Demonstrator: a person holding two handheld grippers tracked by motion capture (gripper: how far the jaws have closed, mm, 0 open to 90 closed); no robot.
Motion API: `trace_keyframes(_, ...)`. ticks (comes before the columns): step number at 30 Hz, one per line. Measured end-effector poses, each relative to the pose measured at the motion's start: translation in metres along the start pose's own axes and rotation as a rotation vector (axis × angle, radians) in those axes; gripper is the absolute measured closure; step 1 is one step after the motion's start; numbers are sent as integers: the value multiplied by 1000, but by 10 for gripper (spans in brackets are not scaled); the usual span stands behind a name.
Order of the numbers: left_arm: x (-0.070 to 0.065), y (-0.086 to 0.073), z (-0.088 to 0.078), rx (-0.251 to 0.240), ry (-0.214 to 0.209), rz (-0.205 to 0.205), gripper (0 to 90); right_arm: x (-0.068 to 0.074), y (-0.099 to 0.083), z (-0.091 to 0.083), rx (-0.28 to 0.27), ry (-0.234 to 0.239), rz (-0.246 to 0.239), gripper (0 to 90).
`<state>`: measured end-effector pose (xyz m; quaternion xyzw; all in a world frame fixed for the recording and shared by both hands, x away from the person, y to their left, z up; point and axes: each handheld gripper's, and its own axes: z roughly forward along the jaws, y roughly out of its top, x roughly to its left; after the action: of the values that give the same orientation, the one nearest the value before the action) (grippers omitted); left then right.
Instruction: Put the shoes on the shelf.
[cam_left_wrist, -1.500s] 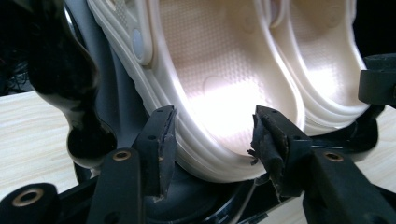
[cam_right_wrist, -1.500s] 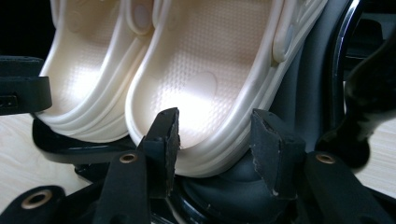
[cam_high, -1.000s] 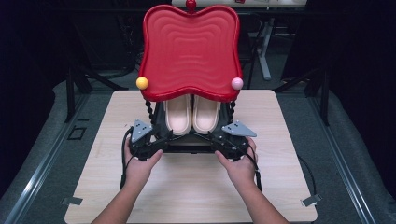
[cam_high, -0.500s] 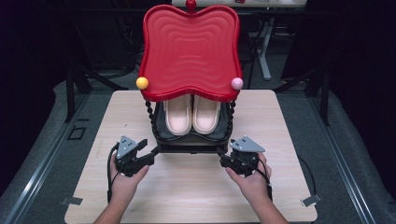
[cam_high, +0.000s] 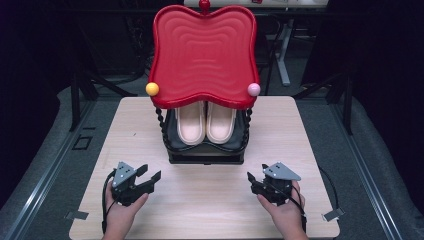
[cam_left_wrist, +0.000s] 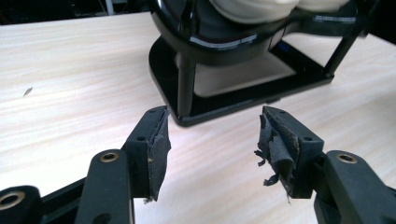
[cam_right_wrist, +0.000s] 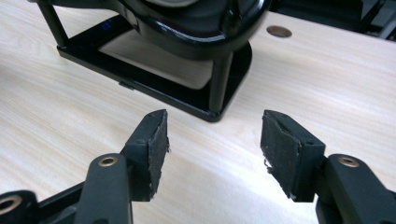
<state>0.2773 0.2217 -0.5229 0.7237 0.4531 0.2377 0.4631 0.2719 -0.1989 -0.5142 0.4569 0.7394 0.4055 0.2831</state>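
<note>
Black, glossy frame of the shoe rack (cam_high: 205, 152) stands mid-table, ahead of both grippers and between their lines of reach. Its lower tier carries a pair of pale slippers (cam_high: 205, 122), lying side by side, toes toward the person. A red wavy-edged tray (cam_high: 204, 52) forms the top tier, with a yellow ball (cam_high: 152, 89) at one near corner and a pink ball (cam_high: 254, 89) at the other.

Left gripper (cam_high: 148, 178) — held in the person's left hand (cam_high: 120, 212), low over the wooden table (cam_high: 200, 200), jaws pointing toward the rack's near left corner. Jaws stand wide apart, nothing between them. In the left gripper view the left gripper (cam_left_wrist: 212, 140) shows frayed black pads (cam_left_wrist: 275, 144); the rack's base corner post (cam_left_wrist: 186, 88) sits just ahead of the fingertips, apart from them, no contact.

Right gripper (cam_high: 254, 181) — held in the right hand (cam_high: 285, 215), likewise low over the table, pointing toward the rack's near right corner. Its jaws have just been opening and now stand wide, with only bare table between them. In the right gripper view the right gripper (cam_right_wrist: 214, 137) has the rack's corner post (cam_right_wrist: 219, 79) just beyond the tips, not touching. A round hole (cam_right_wrist: 279, 31) in the tabletop lies farther off, past the rack.

Both grippers are clear of the rack, one to each side of its front edge.
</note>
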Motion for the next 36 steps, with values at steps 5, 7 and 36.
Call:
trace_keyframes(5,9,-13,-3,26,26,1,429,-7,-10,-6,-5,-11,11,410)
trace_keyframes(7,13,-18,-2,36,43,2,430,-9,-14,-5,-3,-10,16,410)
trace_keyframes(36,23,-35,13,91,32,-49,429,-11,-39,20,67,-3,37,409)
